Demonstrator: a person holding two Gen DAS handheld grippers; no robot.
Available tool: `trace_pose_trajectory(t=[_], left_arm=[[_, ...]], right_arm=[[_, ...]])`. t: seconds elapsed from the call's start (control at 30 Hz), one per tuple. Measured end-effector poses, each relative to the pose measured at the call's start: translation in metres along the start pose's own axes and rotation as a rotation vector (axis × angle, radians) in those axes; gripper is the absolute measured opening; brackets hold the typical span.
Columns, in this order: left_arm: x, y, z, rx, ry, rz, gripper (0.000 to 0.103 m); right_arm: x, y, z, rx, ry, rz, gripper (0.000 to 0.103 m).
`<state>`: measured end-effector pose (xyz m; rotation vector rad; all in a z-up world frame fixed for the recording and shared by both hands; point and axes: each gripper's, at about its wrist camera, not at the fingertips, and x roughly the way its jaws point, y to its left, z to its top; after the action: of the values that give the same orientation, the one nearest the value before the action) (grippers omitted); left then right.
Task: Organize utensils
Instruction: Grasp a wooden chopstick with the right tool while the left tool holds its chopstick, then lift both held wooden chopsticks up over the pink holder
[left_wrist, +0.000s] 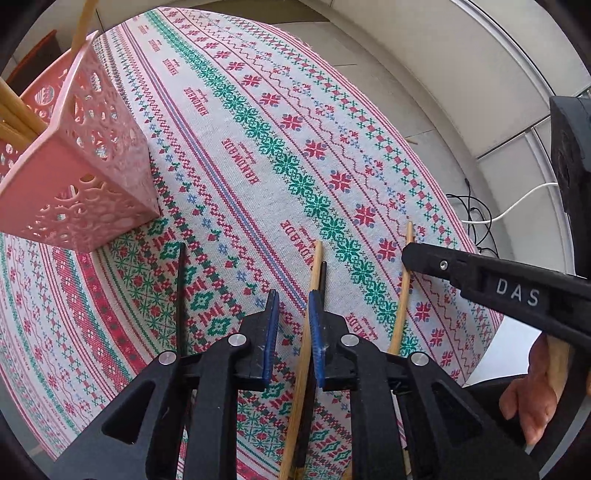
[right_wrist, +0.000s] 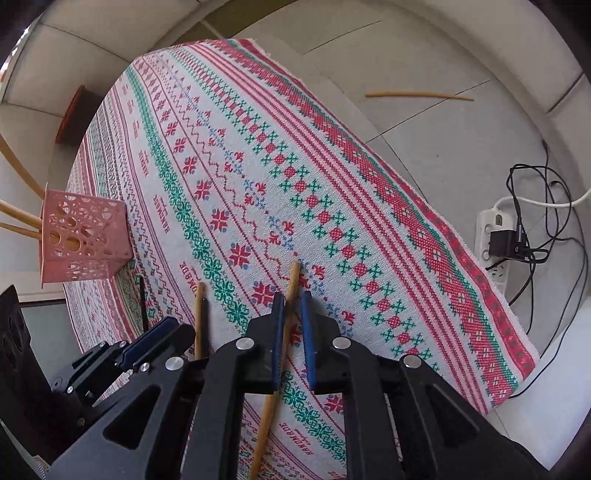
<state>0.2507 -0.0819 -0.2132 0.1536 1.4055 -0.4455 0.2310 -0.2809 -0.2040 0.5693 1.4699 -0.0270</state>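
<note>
A pink perforated holder (left_wrist: 92, 162) stands on the patterned tablecloth at the left, with several wooden chopsticks in it; it also shows in the right wrist view (right_wrist: 83, 236). My left gripper (left_wrist: 293, 321) is open just above the cloth, with a wooden chopstick (left_wrist: 314, 273) lying between its jaws, close to the right pad. A black chopstick (left_wrist: 180, 295) lies to its left. My right gripper (right_wrist: 293, 325) is open around another wooden chopstick (right_wrist: 291, 291) lying on the cloth. That chopstick (left_wrist: 404, 291) and the right gripper (left_wrist: 410, 258) show in the left wrist view.
The tablecloth (right_wrist: 332, 206) covers a table whose edge falls off at the right. One wooden chopstick (right_wrist: 417, 96) lies on the tiled floor beyond. A power strip (right_wrist: 493, 236) with cables lies on the floor at the right.
</note>
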Motion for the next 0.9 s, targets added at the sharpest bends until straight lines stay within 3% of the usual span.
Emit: trace_pose_trajectory(t=[0.23,0.47,0.57,0.9], left_arm=[[0.010,-0.011,0.008,0.031,0.009,0.024,0.016],[0.022,-0.024,0.015,0.024,0.023,-0.003,0.019],[0.022,-0.024,0.013,0.028,0.024,-0.014,0.021],[0.036,-0.051,0.006,0.139,0.009,0.140,0.021]], right_arm=[[0.000,0.006,-0.001,0.002,-0.013,0.017,0.026],[0.000,-0.008,0.005,0.078,0.010,0.094,0.025],[-0.001,-0.007,0.006,0.072,0.012,0.089,0.026],[0.000,-0.001,0.005,0.056,-0.009,0.058,0.028]])
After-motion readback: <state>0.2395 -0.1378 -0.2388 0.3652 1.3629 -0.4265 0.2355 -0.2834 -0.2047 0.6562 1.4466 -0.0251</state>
